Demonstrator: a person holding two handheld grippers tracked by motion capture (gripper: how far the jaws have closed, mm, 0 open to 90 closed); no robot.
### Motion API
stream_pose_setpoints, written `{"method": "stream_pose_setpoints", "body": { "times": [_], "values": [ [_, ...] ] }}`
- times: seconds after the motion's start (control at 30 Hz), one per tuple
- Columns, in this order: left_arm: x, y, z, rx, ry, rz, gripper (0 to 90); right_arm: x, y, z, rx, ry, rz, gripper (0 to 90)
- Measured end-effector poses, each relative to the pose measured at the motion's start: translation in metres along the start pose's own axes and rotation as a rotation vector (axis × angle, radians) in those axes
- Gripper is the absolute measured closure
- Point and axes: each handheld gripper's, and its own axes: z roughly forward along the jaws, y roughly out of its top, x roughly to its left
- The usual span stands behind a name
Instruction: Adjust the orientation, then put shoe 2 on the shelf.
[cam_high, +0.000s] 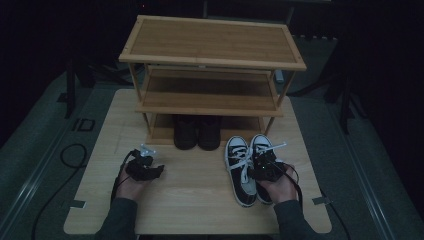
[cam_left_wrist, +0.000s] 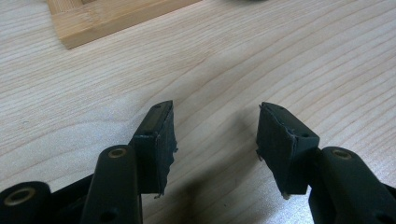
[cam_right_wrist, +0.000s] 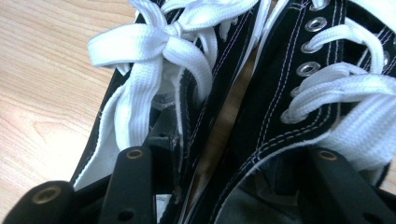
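Observation:
A pair of black canvas sneakers with white laces stands side by side on the table's right half: the left sneaker (cam_high: 239, 172) (cam_right_wrist: 140, 84) and the right sneaker (cam_high: 262, 150) (cam_right_wrist: 299, 88). My right gripper (cam_high: 265, 167) (cam_right_wrist: 224, 149) comes down over their heel ends. One jaw sits inside each shoe, so both inner walls lie between the jaws. A strip of table still shows between those walls. My left gripper (cam_high: 145, 154) (cam_left_wrist: 215, 108) rests low over the bare tabletop at the left, open, with nothing between its pads.
A three-tier bamboo shoe rack (cam_high: 210, 57) stands at the back of the wooden table (cam_high: 200, 205); its foot (cam_left_wrist: 93, 23) lies just ahead of my left gripper. A dark pair of boots (cam_high: 197, 132) sits on the bottom tier. Cables trail off the table's left side.

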Motion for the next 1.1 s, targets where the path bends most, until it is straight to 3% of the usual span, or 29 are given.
{"method": "stream_pose_setpoints", "body": {
  "times": [0.4, 0.6, 1.1],
  "values": [
    [-0.001, 0.001, 0.001, 0.0, 0.002, 0.001, 46.9, 0.002, 0.004, 0.006, 0.028, -0.034, -0.003, 63.2],
    [-0.001, 0.001, 0.001, 0.001, 0.002, 0.003, 46.7, -0.001, 0.004, 0.007, 0.045, -0.027, -0.023, 72.8],
    [-0.001, 0.0, 0.0, -0.002, 0.003, 0.001, 46.5, -0.009, 0.003, 0.004, 0.049, -0.032, -0.044, 84.7]
  ]
}}
